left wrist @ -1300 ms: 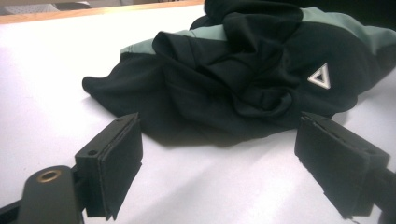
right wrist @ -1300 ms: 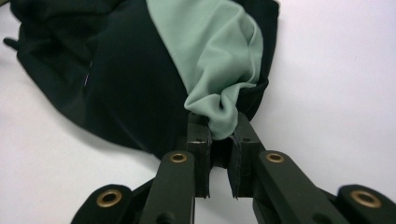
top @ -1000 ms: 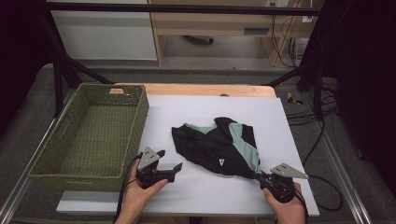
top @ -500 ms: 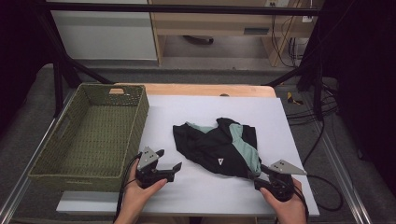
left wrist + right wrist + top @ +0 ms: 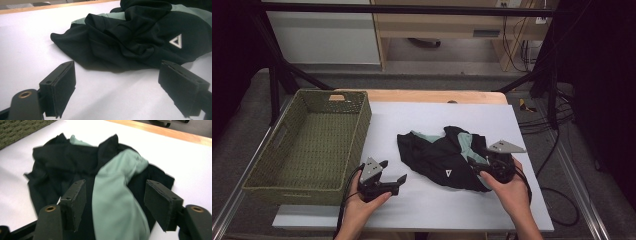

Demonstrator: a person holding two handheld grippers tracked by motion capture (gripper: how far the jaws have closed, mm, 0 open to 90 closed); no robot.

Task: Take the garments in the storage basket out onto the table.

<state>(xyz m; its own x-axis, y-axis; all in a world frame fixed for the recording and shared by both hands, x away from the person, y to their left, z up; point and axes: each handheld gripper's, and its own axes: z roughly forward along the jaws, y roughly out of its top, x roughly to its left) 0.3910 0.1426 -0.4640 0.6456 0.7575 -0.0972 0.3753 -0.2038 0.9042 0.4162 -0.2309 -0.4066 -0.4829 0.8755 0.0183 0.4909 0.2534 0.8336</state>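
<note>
On the white table (image 5: 522, 210), centre-right: black-and-green garment (image 5: 444, 160), crumpled. Soft, light, limp, likely to slide and sag; best pinched at a raised fold or the hem.

Right gripper (image 5: 115, 202): jaws just opened, straddling the green panel, pads not pressing.

Left gripper (image 5: 125, 92): released, empty, just short of the cloth.

Woven basket (image 5: 307, 145) at left (unobstructed).
</note>
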